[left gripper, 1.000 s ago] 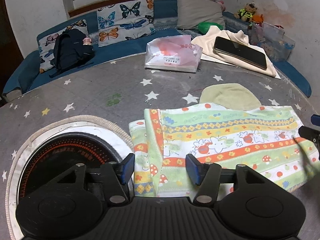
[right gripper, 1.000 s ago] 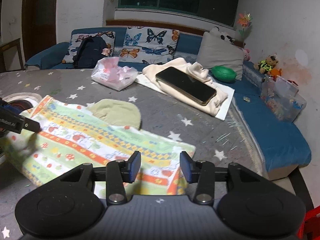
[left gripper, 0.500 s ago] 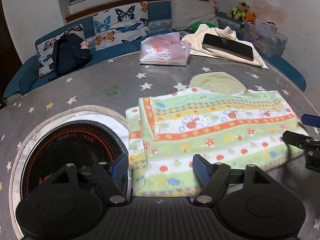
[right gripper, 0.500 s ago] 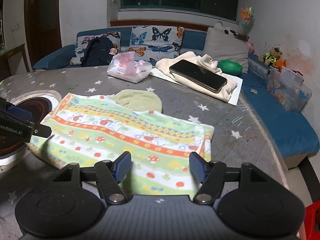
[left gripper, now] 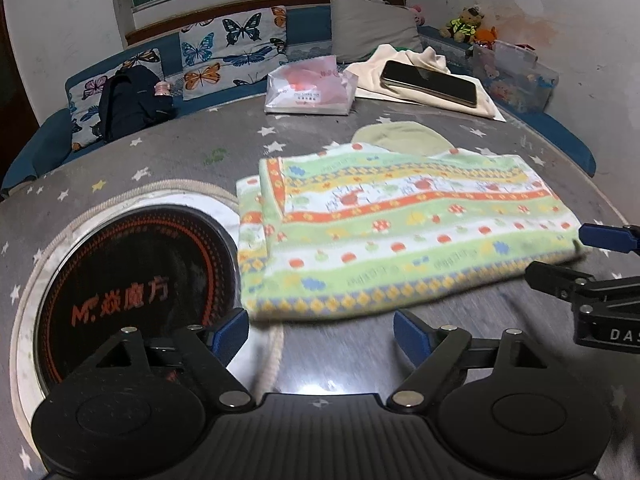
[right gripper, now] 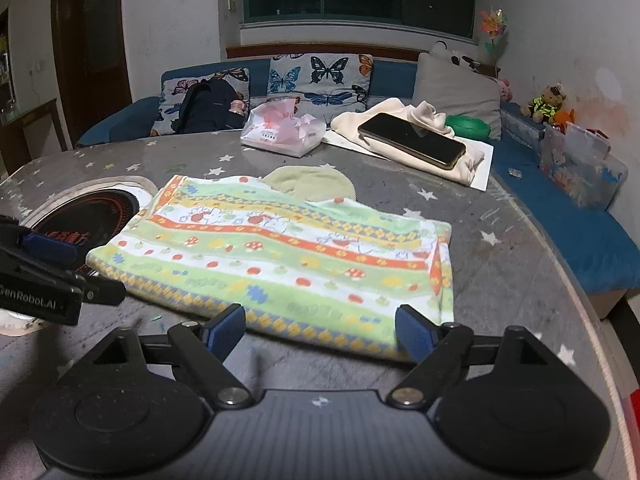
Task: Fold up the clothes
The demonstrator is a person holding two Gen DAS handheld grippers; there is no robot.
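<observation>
1. The cloth (left gripper: pixel 400 236) (right gripper: pixel 280 256), a striped piece printed with mushrooms and diamonds, lies folded flat at the centre of both frames on the grey star-patterned tabletop (left gripper: pixel 192 148) (right gripper: pixel 520 248). In the left wrist view, its left edge shows a narrow under-layer protruding beside the top layer.
2. The left claw (left gripper: pixel 321 334) is spread wide and holds nothing. Its blue pads (left gripper: pixel 230 330) sit at the lower centre of the frame, just short of the near hem of the cloth. In the right wrist view it (right gripper: pixel 96 284) appears at the left edge, beside the cloth's left corner.
3. The right claw (right gripper: pixel 320 330) is likewise spread wide and holds nothing. Its pads (right gripper: pixel 414 332) sit at the near hem; contact cannot be determined. In the left wrist view it (left gripper: pixel 560 254) enters from the right edge, with one finger close to the cloth's right end.
4. A round black hob (left gripper: pixel 132 276) (right gripper: pixel 88 220) is set into the tabletop at the left of the cloth; the cloth's left edge overlaps its rim.
5. A pale green item (left gripper: pixel 404 138) (right gripper: pixel 312 184) lies behind the cloth, partly covered by its far edge.
6. Farther back, a clear bag (left gripper: pixel 310 90) (right gripper: pixel 284 130) and a phone (left gripper: pixel 430 82) (right gripper: pixel 412 140) resting on a cream garment (left gripper: pixel 486 100) (right gripper: pixel 472 160) occupy the upper centre and upper right.
</observation>
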